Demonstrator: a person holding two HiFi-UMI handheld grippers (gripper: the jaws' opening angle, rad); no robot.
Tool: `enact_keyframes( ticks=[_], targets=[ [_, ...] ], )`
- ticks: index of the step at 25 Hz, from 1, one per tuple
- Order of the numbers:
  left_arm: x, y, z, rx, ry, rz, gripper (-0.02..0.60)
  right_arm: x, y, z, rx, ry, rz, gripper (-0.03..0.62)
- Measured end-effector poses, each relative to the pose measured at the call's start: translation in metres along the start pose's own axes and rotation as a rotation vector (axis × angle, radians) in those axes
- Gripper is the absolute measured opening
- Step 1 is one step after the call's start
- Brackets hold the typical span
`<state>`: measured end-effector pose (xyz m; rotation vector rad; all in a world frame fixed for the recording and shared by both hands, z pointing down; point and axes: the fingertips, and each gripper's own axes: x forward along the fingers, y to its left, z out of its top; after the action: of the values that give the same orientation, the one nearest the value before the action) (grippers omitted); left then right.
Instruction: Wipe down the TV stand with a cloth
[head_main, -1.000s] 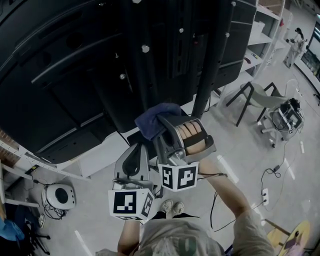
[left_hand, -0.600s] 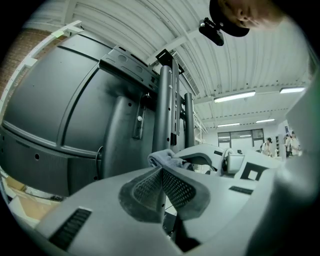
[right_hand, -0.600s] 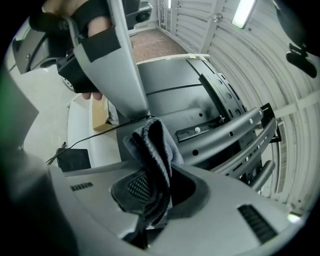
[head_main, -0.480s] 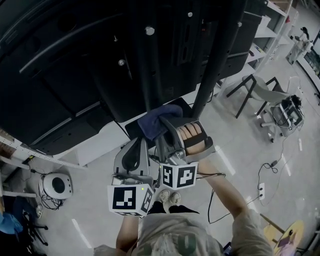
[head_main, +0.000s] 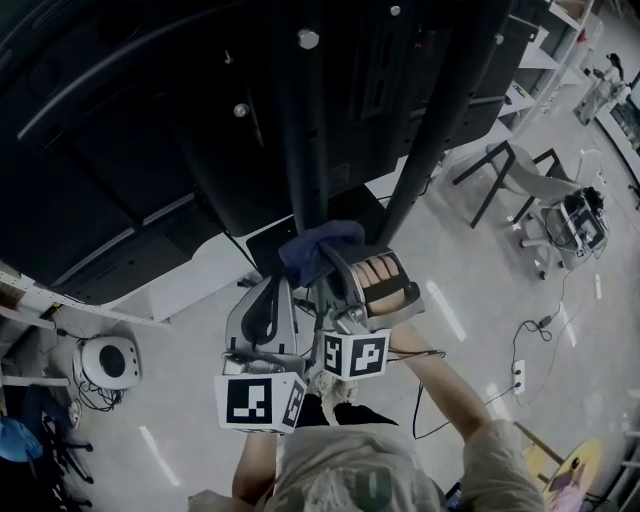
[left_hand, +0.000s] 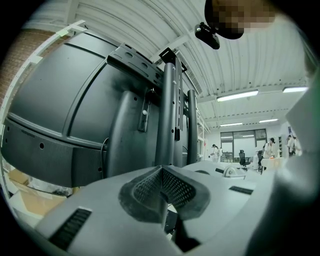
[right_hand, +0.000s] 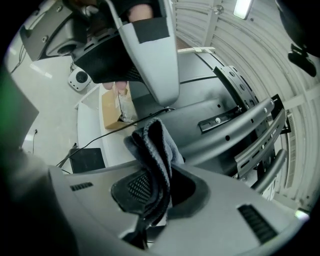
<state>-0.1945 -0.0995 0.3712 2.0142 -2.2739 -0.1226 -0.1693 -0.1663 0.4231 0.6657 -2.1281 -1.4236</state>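
Note:
The black TV stand (head_main: 300, 150) rises in front of me with its upright columns (left_hand: 170, 115) and the TV's dark back. A dark blue cloth (head_main: 318, 250) is bunched at the foot of the central column, and my right gripper (head_main: 325, 262) is shut on it. In the right gripper view the cloth (right_hand: 156, 150) sticks up from between the jaws. My left gripper (head_main: 265, 300) hangs just left of the right one, its jaws pressed together with nothing held (left_hand: 163, 197).
The stand's white base (head_main: 195, 285) carries a black box (right_hand: 86, 160), a cable and a cardboard box (right_hand: 111, 107). A round white device (head_main: 110, 360) sits on the floor at left. A chair (head_main: 510, 180), a wheeled unit (head_main: 575, 225) and floor cables (head_main: 535, 330) are at right.
Both grippers keep their pose and the cloth stays clamped. The view has drifted so the stand's central column now stands right over the cloth.

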Motion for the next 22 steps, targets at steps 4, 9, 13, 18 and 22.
enact_keyframes(
  ticks=[4,9,13,18,22],
  targets=[
    [-0.004,-0.002,-0.002,-0.032,-0.060,0.008,0.015,0.001,0.018,-0.006,-0.001,0.017,0.041,0.057],
    [-0.006,0.001,-0.014,-0.032,-0.059,0.024,0.015,0.002,0.031,-0.009,0.007,0.025,0.026,0.057],
    [-0.004,0.009,-0.027,-0.026,-0.048,0.038,0.015,0.007,0.040,-0.013,0.008,0.029,-0.001,0.057],
    [-0.006,0.014,-0.049,-0.024,-0.029,0.056,0.015,0.007,0.062,-0.022,-0.026,0.021,0.018,0.057],
    [-0.007,0.021,-0.074,-0.007,-0.020,0.074,0.015,0.009,0.076,-0.028,-0.029,-0.002,-0.015,0.057]
  ],
)
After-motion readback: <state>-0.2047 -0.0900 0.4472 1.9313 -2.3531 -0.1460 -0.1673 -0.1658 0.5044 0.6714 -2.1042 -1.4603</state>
